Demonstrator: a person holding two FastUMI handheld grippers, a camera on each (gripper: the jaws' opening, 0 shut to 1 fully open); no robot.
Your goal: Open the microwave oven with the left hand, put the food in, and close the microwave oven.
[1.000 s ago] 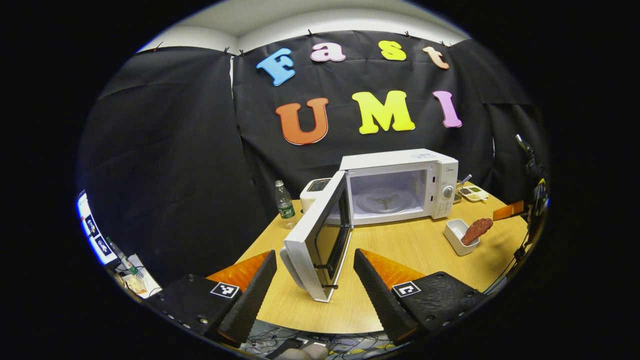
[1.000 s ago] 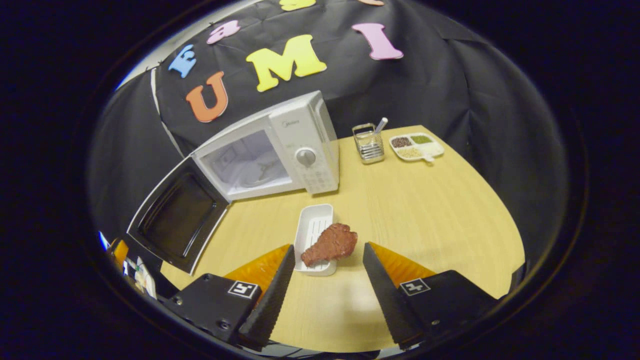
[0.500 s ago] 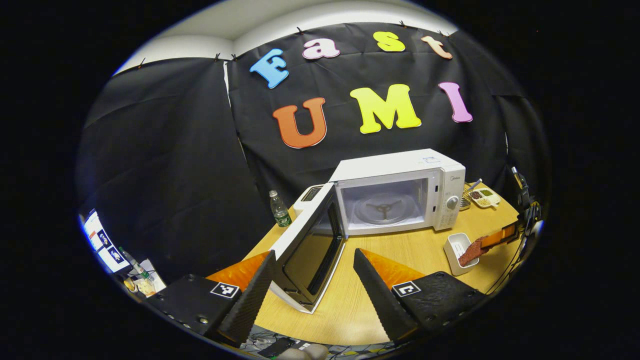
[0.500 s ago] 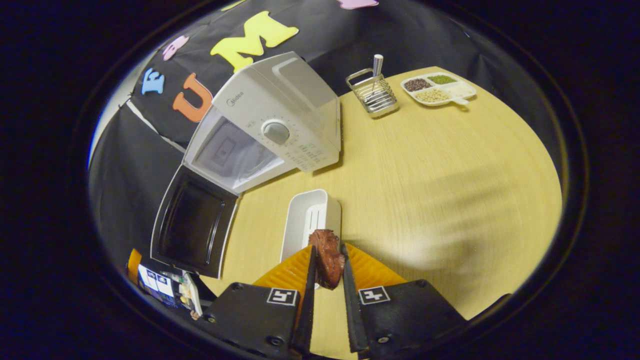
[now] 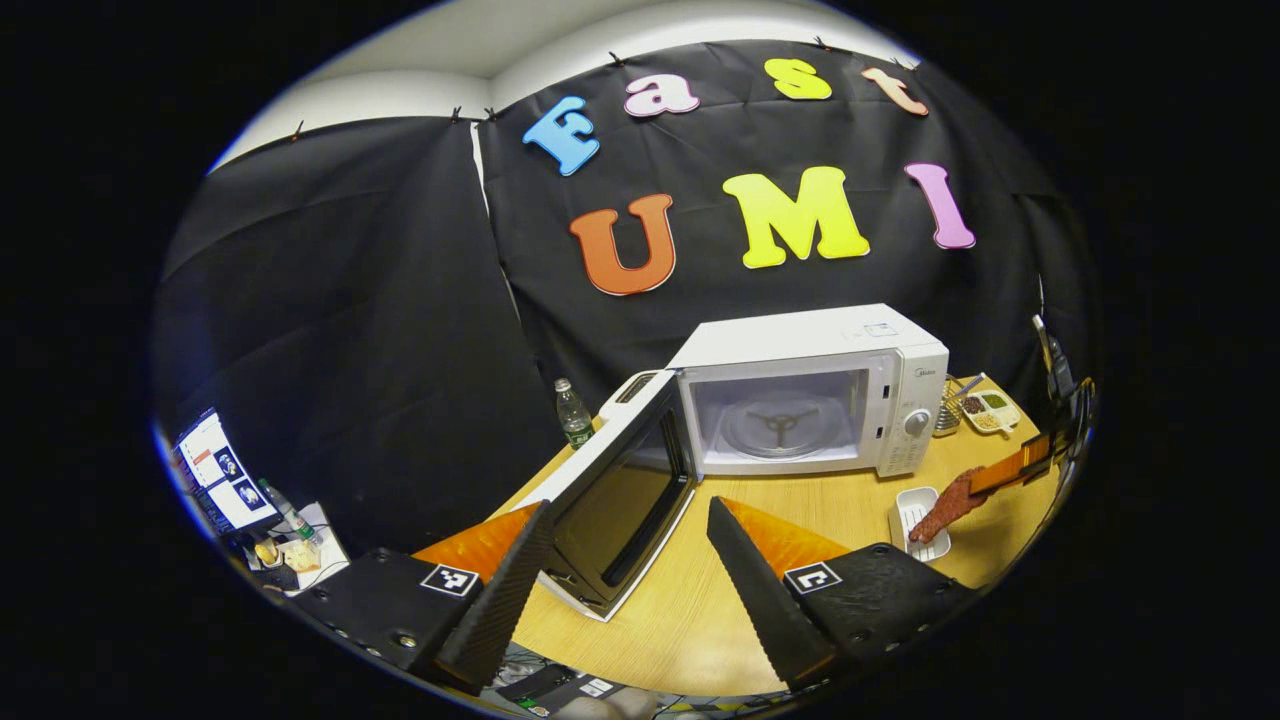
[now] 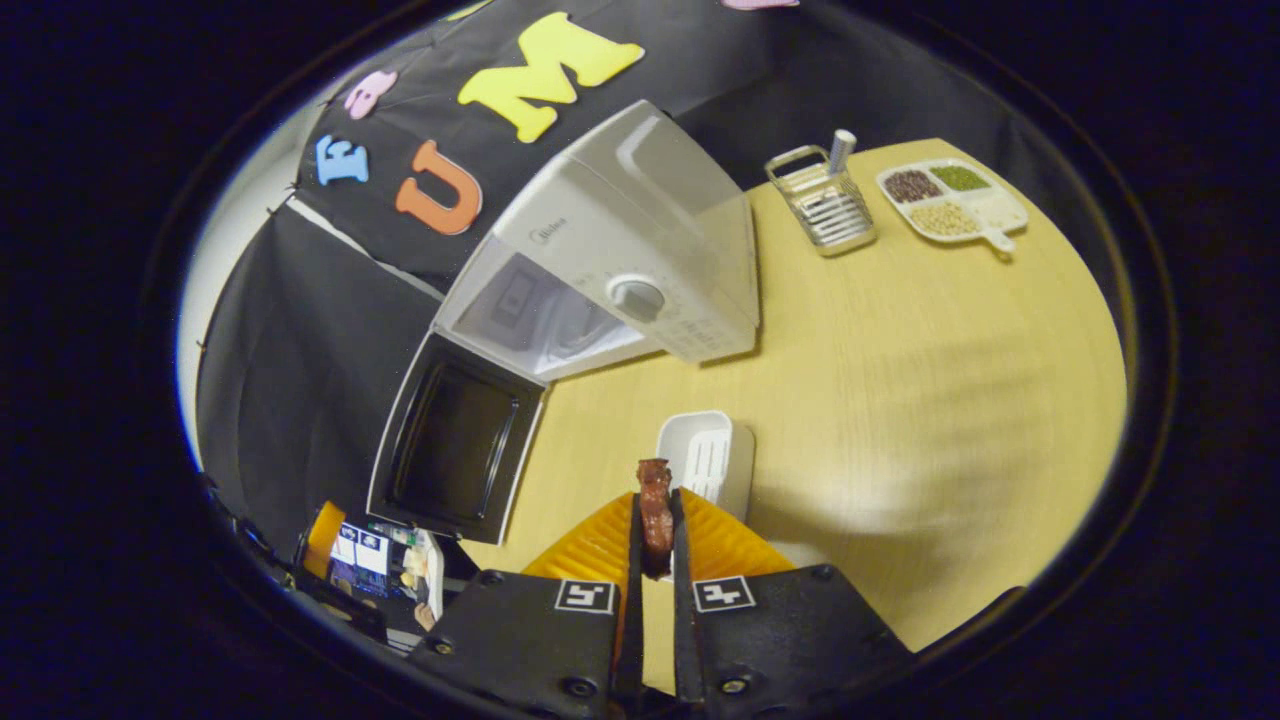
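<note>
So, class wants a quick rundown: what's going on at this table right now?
A person is loading a microwave. Its door hangs wide open. The right gripper is clamped on a brown piece of food, held just above the white tray. The left gripper is open, near the door, holding nothing.

The pale wooden bench [image 6: 900,400] carries the white microwave [image 6: 640,260], door swung open. A white dish [image 6: 705,455] sits before it. A wire rack [image 6: 825,205] and a divided tray of grains [image 6: 955,200] stand at the far side.

Black cloth wall [image 5: 350,300], wooden table [image 6: 900,380]
</note>
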